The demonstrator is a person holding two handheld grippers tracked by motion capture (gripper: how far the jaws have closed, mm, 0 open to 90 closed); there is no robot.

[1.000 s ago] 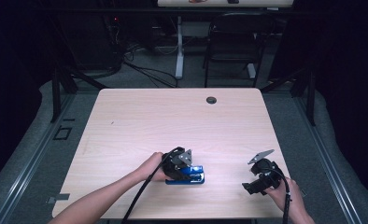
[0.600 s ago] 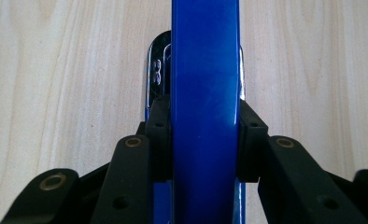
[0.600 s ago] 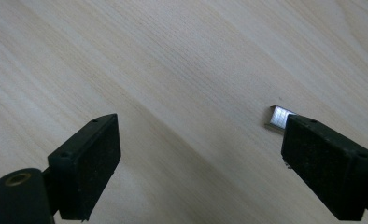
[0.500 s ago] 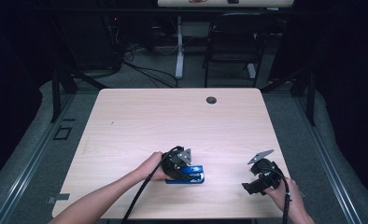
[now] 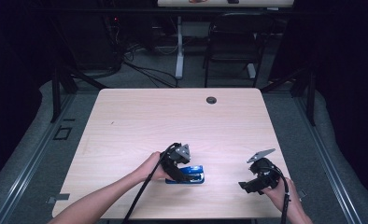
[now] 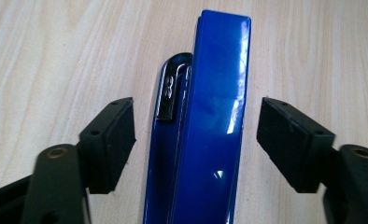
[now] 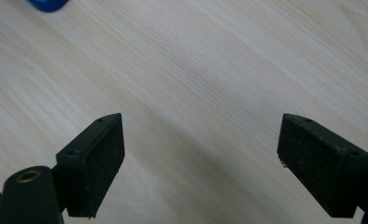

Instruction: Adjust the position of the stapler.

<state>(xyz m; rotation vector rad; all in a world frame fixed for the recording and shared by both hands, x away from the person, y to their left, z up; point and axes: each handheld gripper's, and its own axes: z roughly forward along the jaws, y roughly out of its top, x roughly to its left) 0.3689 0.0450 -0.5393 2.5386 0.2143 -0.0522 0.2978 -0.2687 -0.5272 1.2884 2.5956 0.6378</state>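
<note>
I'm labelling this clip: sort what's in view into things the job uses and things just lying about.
In use:
- blue stapler, lying on the table
- left gripper, open, straddling it

Lying about:
- right gripper, open over bare wood
- dark round hole near the far edge
- chair behind the table

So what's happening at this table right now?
A person holds a gripper in each hand over a wooden table. The left gripper straddles a blue stapler lying flat, jaws open with a gap on both sides, not yet closed on it. The right gripper sits off to the side, open above bare wood.
</note>
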